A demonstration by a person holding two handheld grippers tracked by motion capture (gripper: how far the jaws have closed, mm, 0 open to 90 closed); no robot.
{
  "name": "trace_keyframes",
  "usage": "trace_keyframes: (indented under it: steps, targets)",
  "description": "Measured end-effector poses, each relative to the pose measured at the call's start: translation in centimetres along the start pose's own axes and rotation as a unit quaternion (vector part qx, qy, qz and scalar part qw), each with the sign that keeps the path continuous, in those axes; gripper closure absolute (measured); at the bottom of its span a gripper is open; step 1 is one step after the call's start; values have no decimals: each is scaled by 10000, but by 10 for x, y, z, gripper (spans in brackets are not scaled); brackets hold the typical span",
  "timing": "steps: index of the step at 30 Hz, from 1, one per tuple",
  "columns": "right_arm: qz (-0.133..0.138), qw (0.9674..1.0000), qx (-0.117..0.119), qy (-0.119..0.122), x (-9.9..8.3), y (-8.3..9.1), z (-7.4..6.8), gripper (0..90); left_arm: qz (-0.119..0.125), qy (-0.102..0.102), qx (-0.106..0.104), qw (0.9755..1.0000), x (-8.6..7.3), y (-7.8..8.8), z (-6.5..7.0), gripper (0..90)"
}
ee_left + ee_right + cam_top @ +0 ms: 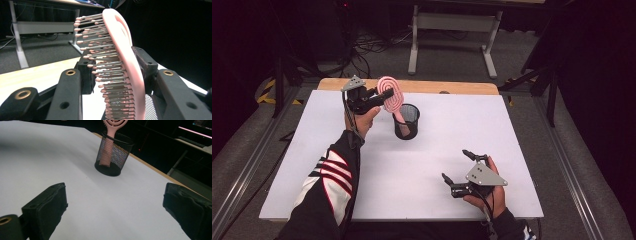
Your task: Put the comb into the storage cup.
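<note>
left gripper (379, 98) | pink bristled hairbrush (390, 93) | handle in black mesh cup (406, 121)

The hairbrush (390, 95) is coloured pale pink, with grey bristles tipped in pink. The mesh cup (406, 121) is black, woven in a fine grid. The bench (422, 165) is covered in white, edged with light wood. Both tools are black, topped by grey plates. The sleeve (329, 175) is black, striped white and red.

High view looks down over the table (422, 195); both gripper views sit low, sharing the pink hairbrush (125, 62).
</note>
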State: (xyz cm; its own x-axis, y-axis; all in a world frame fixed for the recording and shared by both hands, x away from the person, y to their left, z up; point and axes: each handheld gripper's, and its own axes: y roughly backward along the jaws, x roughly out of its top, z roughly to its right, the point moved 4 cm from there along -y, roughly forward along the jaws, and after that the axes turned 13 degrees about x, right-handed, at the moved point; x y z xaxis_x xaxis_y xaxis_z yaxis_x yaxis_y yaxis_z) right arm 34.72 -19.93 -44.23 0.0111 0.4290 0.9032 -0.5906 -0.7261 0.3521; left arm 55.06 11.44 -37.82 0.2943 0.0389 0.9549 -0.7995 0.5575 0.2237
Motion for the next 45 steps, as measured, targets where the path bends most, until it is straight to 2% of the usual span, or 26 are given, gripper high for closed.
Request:
trace_keyframes:
  steps: [9, 14, 31, 35, 41, 45]
  targets:
    - [-1, 10000, 11, 42, 0, 0, 0, 57, -31, -70, 55, 10000, -1, 1, 0, 565]
    - [-1, 10000, 10, 44, 0, 0, 0, 57, -34, -76, 93, 9999, 0, 1, -2, 496]
    - [5, 10000, 18, 74, 1, 0, -2, 57, -72, -203, 114, 9997, -2, 6, -4, 416]
    - [-1, 10000, 14, 77, 1, 0, -2, 58, -64, -227, 154, 9996, -2, 7, -5, 366]
    - [-6, 10000, 24, 81, 1, 0, -2, 58, -112, -364, 271, 9989, -1, 8, -4, 357]
    - [-4, 10000, 19, 89, 1, 1, -2, 58, -107, -400, 311, 9987, -1, 10, -5, 318]
